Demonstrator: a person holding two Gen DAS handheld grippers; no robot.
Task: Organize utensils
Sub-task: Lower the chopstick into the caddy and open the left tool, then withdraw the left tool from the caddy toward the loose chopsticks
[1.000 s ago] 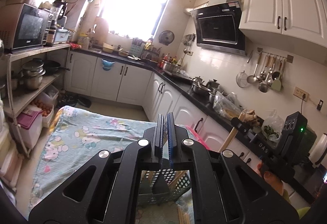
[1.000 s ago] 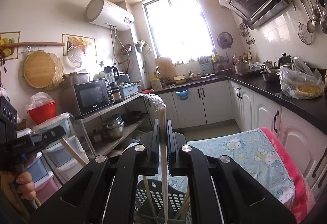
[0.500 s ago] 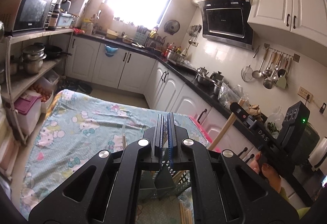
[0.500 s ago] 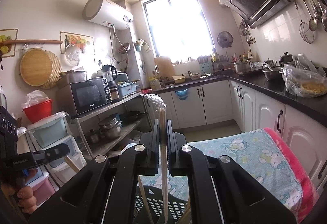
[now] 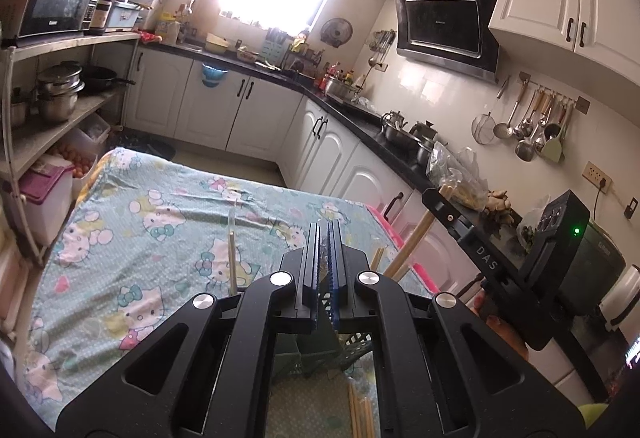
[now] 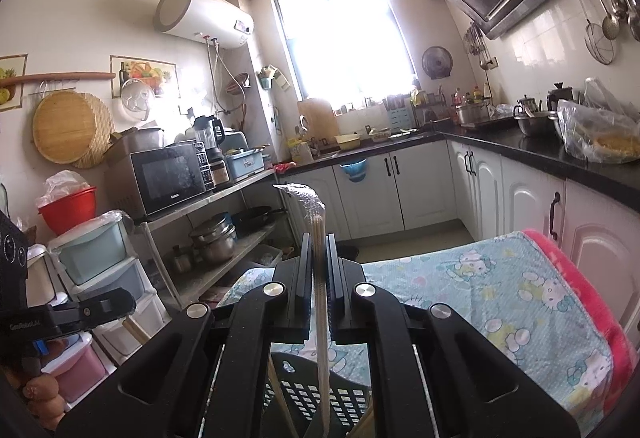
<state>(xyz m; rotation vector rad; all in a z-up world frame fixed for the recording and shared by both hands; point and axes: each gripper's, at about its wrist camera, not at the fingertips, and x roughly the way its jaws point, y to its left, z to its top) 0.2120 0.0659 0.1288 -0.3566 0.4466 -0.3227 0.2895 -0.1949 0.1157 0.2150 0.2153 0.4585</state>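
Both grippers sit lower than they did a second ago, so more of the table shows in the left wrist view and the microwave sits higher in both frames.

The table's blue cartoon-cat cloth (image 5: 160, 222) fills the middle left of the left wrist view, with a pink blanket edge (image 6: 576, 278) along its right side in the right wrist view. A dark plastic basket (image 6: 316, 394) with small holes stands at the bottom middle, right under the claws. Some chopsticks (image 5: 232, 262) poke up out of it.

The left gripper (image 5: 324, 258) has its jaws squeezed tight together, and I cannot see anything between them. The right gripper (image 6: 319, 270) is pinched on a pack of chopsticks in clear wrap (image 6: 318, 230). The pack stands straight up, its top above the claw and its bottom reaching into the basket.
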